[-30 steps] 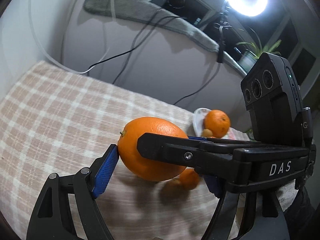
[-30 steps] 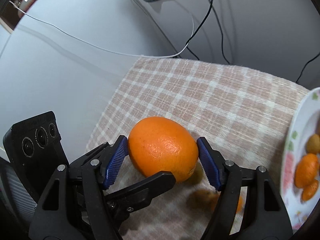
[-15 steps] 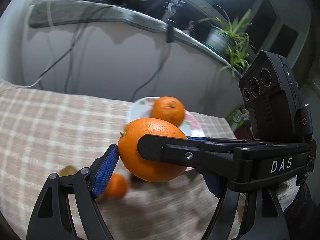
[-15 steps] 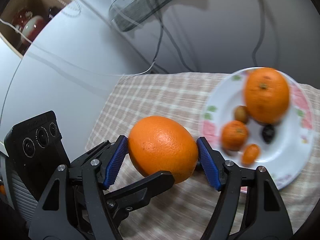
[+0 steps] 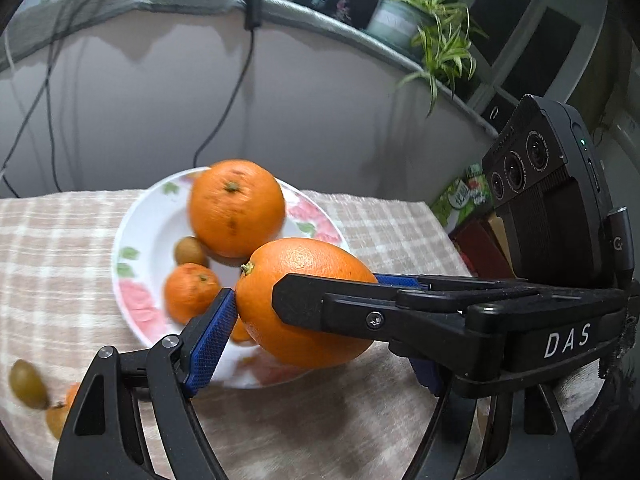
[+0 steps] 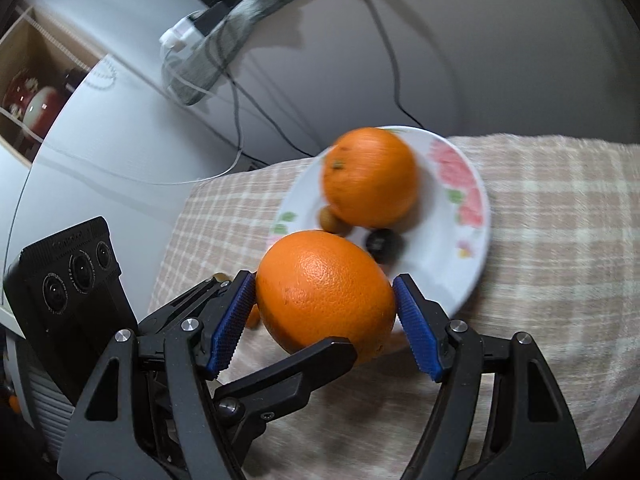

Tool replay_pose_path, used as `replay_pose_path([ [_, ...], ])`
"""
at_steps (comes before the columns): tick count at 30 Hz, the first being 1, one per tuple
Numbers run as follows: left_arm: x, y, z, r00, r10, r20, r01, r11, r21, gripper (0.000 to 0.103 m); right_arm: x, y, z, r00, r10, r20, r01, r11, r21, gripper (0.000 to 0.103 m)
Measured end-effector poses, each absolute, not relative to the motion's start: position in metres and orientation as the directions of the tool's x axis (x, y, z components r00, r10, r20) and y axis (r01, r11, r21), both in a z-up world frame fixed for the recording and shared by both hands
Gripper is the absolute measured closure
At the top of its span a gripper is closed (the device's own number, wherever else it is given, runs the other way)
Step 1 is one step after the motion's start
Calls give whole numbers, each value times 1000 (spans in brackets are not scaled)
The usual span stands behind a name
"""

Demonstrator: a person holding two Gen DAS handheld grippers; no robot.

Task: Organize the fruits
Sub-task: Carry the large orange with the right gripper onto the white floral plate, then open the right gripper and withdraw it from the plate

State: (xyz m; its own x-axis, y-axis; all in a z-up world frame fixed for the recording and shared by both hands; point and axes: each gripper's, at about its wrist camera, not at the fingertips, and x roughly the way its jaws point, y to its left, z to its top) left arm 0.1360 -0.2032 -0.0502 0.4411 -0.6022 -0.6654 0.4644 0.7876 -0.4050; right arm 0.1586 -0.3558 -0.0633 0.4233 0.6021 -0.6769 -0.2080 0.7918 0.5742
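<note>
Both grippers clamp one large orange (image 5: 308, 300) between them, held in the air above the near rim of a white floral plate (image 5: 138, 280). My left gripper (image 5: 320, 332) is shut on it; the right gripper's black finger crosses in front. In the right wrist view the same orange (image 6: 324, 296) sits between the blue pads of my right gripper (image 6: 324, 320), with the plate (image 6: 464, 216) beyond. On the plate lie another big orange (image 5: 236, 208), a small mandarin (image 5: 190, 292), a brownish small fruit (image 5: 190, 252) and a dark fruit (image 6: 380, 242).
A checked beige cloth (image 5: 48, 248) covers the table. A green-brown fruit (image 5: 28, 384) and a small orange one (image 5: 60, 412) lie on it at the lower left. A grey wall with cables (image 5: 224, 108) and a ledge with a plant (image 5: 436, 40) stand behind.
Both grippers have carried the orange rightwards over the cloth. The plate has come close and now lies just under and beyond the held orange.
</note>
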Motion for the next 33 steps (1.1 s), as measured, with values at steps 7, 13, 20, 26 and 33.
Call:
replay_pose_path([
  [7,144,-209,-54,433,-590,-681,456,795,-400,26,161,-371,-70,425,605,-673,-194,787,585,30],
  [13,146,-209,-56,437,-576,-691,454,804,-383,26,162,-370,-71,423,603,-677,-200,790,579,30],
  [20,143,-204,-56,451,-558,-697,446,817,-366,26,162,-371,-68,436,608,-663,-203,785,586,31],
  [26,135,-196,-46,493,-539,-682,450,830,-330,26,157,-372,-48,488,577,-654,-233,809,540,31],
  [33,122,-177,-37,547,-517,-659,436,847,-303,26,146,-368,-35,542,524,-657,-265,849,458,31],
])
